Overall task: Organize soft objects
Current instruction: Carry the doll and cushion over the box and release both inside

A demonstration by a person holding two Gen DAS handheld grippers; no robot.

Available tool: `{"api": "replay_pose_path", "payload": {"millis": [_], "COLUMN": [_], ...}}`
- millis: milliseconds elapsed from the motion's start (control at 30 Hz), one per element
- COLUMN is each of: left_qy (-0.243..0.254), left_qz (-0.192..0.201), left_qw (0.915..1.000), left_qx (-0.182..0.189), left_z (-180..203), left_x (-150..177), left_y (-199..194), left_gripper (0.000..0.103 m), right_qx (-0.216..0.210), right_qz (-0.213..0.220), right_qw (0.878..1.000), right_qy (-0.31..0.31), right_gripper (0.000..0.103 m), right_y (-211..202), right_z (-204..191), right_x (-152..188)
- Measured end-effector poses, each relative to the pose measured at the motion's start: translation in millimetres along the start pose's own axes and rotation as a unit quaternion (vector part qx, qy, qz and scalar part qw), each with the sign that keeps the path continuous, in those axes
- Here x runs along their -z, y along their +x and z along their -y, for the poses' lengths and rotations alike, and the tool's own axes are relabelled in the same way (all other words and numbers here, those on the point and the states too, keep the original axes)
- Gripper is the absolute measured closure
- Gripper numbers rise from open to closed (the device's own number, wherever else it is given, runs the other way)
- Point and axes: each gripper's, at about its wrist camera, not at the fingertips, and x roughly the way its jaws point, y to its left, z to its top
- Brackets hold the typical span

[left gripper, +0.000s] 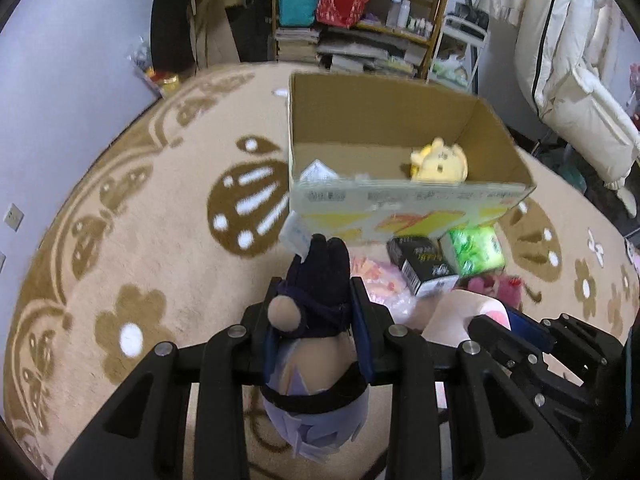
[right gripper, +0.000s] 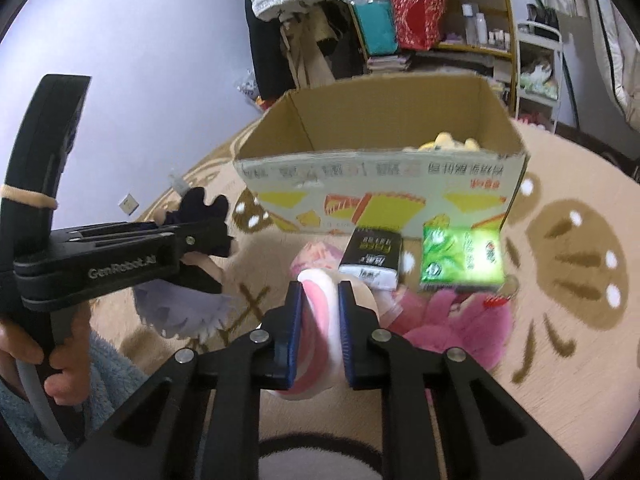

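Plush doll (left gripper: 316, 320) clenched in left tool (left gripper: 320, 308), long axis pointing toward cardboard box (left gripper: 400, 200) on carpet (left gripper: 140, 240); pink-and-white plush (right gripper: 320, 320) pinched upright in right tool (right gripper: 319, 300).

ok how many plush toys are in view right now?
4. Dark-haired doll in the left gripper; pink-and-white plush in the right gripper; yellow plush inside the cardboard box; pink plush on the rug. Box may hide more.
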Motion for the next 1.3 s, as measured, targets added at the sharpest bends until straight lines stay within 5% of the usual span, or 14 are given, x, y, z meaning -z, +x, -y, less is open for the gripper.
{"api": "replay_pose_path", "payload": {"millis": [833,1300], "left_qy": [0.057,0.067], "left_qz": [0.119,0.118], "left_qw": [0.9907,0.9908], "left_qx": [-0.032,-0.002], "left_z": [8,26], "left_x": [-99,-126], "left_y": [-39,10], "left_gripper": [0.073,0.073], "right_qx": [0.039,0.051], "right_qz": [0.136,0.124], "right_qw": [0.99,0.99], "right_qy": [0.011,0.03], "right_gripper": [0.085,0.085], "right_y": [-41,-5], "right_z": [33,51], "right_x": [-94,-116]}}
